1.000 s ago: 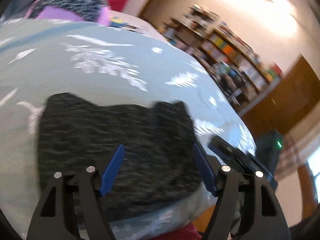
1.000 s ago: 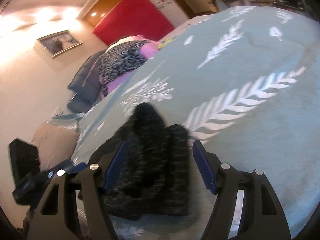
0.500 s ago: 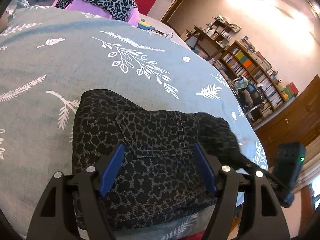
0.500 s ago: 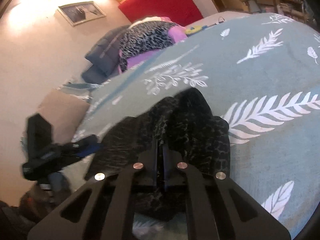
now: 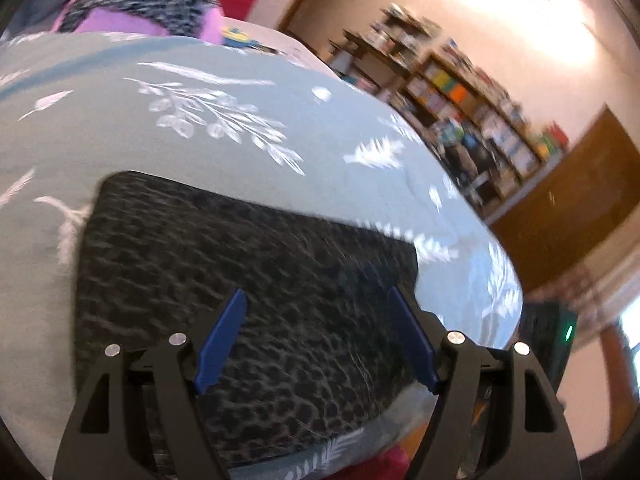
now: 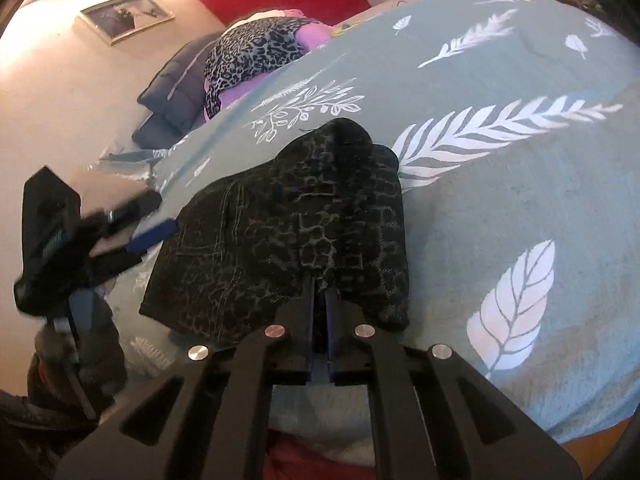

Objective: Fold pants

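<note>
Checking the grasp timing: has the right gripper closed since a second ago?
Yes. The right gripper was open over the pants; now shut on their near edge, on the bedspread.

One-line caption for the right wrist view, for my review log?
Right gripper shut on the near edge of folded dark leopard-print pants lying on a teal feather-print bedspread.

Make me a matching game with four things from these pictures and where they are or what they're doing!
Things:
1. left gripper
2. right gripper
3. pants
4. picture

States:
A. hangs on the wall
B. shut on the near edge of the pants
C. open, fingers apart above the pants
D. folded, lying on the leaf-print bedspread

Pairs: 1-C, 2-B, 3-D, 4-A
</note>
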`<action>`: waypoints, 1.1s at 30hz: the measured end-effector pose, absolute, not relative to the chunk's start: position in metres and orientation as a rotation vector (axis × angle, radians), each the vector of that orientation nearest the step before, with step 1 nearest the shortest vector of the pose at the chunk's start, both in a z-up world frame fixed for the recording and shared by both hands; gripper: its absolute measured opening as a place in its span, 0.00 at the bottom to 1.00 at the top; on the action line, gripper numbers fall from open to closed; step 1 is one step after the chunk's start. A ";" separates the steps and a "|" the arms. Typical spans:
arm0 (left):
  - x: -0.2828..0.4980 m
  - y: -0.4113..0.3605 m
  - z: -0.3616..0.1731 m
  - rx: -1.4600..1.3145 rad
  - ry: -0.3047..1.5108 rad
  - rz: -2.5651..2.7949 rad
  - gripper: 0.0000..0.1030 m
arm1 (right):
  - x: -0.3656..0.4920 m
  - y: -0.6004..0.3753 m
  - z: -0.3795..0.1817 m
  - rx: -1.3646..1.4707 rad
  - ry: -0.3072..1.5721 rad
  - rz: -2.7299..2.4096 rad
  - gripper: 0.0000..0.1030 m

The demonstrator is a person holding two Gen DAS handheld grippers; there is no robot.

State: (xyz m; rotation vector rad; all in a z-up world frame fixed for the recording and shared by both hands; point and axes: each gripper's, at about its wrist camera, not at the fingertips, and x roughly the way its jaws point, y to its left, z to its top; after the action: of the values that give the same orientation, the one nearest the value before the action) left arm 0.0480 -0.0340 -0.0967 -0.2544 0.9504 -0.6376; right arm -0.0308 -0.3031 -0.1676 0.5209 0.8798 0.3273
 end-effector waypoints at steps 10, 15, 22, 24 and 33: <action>0.037 -0.058 -0.126 -0.177 1.008 -0.676 0.72 | -0.011 -0.312 -0.146 0.484 0.780 0.290 0.56; 0.034 -0.057 -0.127 -0.175 1.006 -0.676 0.73 | 0.025 -0.313 -0.162 0.523 0.798 0.295 0.56; 0.027 -0.066 -0.131 -0.136 0.997 -0.685 0.76 | 0.067 -0.316 -0.186 0.539 0.875 0.297 0.76; 0.026 -0.069 -0.133 -0.126 0.992 -0.680 0.77 | 0.068 -0.315 -0.186 0.541 0.875 0.311 0.67; 0.022 -0.079 -0.134 -0.102 0.976 -0.700 0.81 | 0.061 -0.310 -0.176 0.487 0.830 0.313 0.60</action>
State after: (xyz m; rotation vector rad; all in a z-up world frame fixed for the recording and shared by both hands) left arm 0.0224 -0.0786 -0.1335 -0.1024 0.9756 -0.7005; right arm 0.0608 -0.3103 -0.1757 0.4866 0.8300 0.3127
